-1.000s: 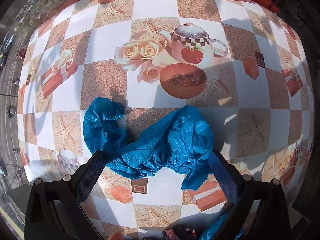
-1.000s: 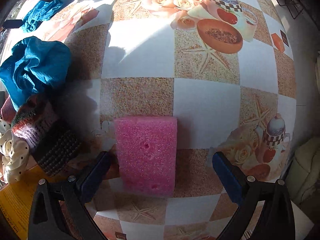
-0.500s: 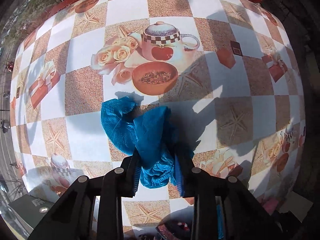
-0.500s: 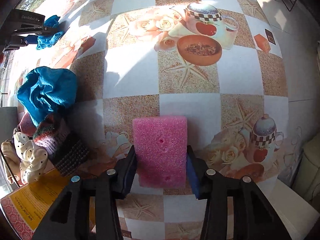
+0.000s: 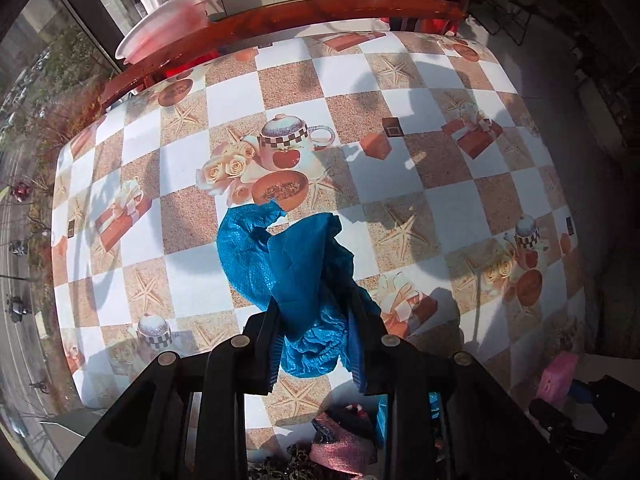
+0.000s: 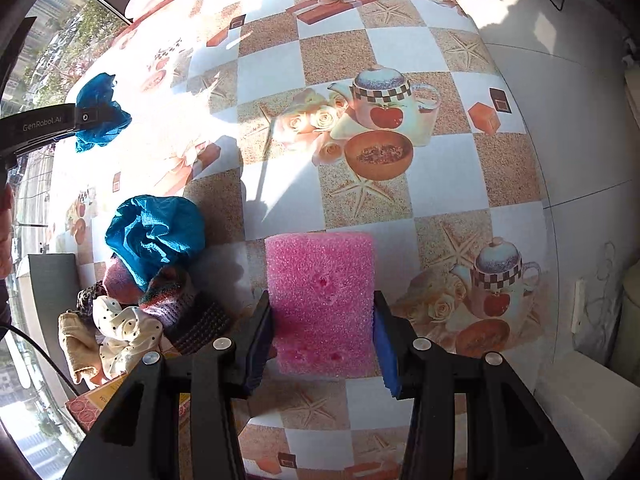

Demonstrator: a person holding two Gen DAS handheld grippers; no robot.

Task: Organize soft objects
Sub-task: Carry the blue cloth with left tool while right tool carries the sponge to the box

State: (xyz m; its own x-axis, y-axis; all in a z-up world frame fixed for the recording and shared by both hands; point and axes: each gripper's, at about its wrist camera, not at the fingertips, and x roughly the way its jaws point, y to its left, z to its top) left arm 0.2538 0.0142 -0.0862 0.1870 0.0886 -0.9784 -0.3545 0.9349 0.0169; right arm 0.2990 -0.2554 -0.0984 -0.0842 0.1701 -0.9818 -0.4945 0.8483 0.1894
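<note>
My left gripper (image 5: 316,344) is shut on a crumpled blue cloth (image 5: 288,264), which hangs from the jaws above the patterned table (image 5: 420,184). The same blue cloth (image 6: 100,114) and the left gripper's arm show at the far left of the right wrist view. My right gripper (image 6: 322,340) is shut on a pink foam sponge (image 6: 320,300), lifted off the tabletop (image 6: 440,184). In the left wrist view the pink sponge (image 5: 558,374) appears at the lower right.
A pile of soft things lies at the table's left edge: a second blue cloth (image 6: 158,232), knitted pieces (image 6: 184,308) and a white dotted scrunchie (image 6: 126,330). A wooden rail (image 5: 280,12) and a pink-white basin (image 5: 168,24) stand beyond the far edge.
Both grippers closed from wide open, the left on the blue cloth, the right on the pink sponge. Both then rose, lifting their loads off the table.
</note>
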